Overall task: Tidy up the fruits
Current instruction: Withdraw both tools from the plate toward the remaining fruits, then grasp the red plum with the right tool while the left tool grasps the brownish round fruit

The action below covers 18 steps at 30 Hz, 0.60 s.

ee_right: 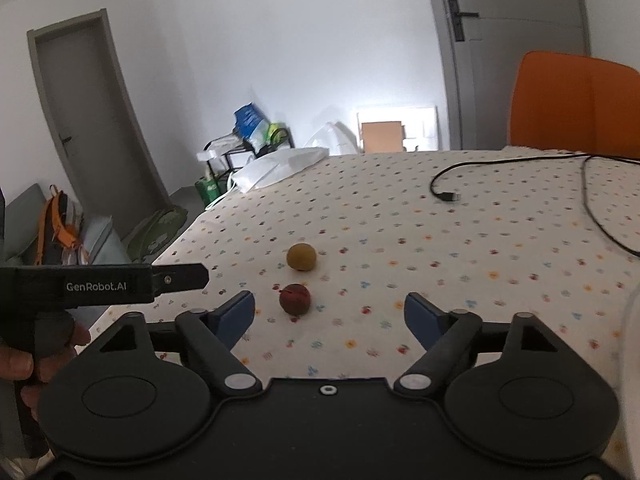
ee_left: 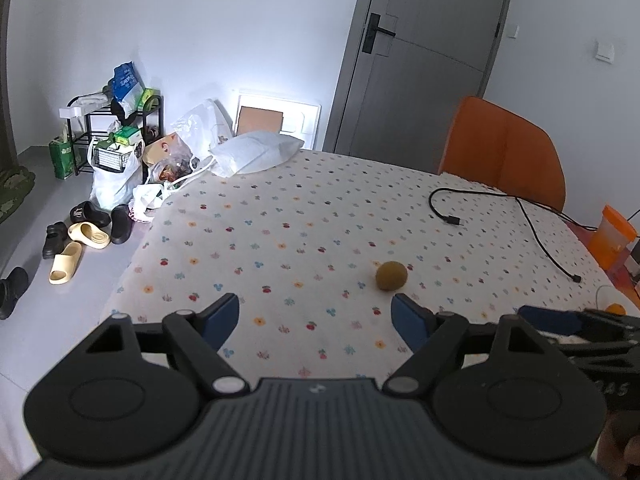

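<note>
The left gripper [ee_right: 188, 276], reading "GenRobot.AI", is hovering beside the dark red fruit [ee_right: 295, 299]; the right gripper [ee_right: 330, 316] is gaping empty just short of it.

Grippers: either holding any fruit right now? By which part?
No. Left gripper and right gripper are both open and empty; brown fruit and red fruit lie on the tablecloth.

White walls are surrounding a grey door [ee_left: 424, 56]; an orange chair [ee_left: 504, 148] is standing behind the flower-patterned counter [ee_left: 304, 216], shoes [ee_left: 80, 232] lying on the floor.
</note>
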Tool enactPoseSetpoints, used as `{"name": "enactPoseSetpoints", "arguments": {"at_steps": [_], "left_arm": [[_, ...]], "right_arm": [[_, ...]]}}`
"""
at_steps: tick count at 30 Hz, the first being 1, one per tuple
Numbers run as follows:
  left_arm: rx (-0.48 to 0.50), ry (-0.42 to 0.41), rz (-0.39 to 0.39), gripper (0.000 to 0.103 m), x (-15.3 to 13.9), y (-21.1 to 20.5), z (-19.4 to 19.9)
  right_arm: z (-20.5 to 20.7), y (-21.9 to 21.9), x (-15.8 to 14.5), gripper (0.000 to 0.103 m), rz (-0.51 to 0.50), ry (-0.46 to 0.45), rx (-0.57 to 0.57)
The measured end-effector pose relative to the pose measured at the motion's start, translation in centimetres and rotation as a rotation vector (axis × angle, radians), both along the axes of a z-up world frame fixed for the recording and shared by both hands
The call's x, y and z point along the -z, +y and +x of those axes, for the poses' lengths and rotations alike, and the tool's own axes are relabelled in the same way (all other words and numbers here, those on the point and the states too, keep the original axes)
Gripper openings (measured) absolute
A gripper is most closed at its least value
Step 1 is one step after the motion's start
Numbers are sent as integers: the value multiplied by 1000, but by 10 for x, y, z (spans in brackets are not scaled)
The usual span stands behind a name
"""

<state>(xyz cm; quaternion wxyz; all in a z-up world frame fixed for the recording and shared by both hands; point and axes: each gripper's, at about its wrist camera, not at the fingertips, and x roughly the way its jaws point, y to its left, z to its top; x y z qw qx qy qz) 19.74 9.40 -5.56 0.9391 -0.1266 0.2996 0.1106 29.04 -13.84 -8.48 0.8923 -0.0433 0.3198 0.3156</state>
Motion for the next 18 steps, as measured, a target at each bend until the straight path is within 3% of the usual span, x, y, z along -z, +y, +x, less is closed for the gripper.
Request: {"name": "enactPoseSetpoints", "arguments": {"at_steps": [3,10,13,18], "left_arm": [[-5,2,-4,82,0,4,3],[-19,12,-13,80,2,14,15],[-16,18,-9,80,3,15,20],[-15,33,-13,80,10,14,29]], "right_arm": [[6,10,5,69,-8,29,-25],[21,29,16,64,-29,70,-46],[29,36,22,54,-39,88,-47],[34,42,29,49,-43,83,-66]]}}
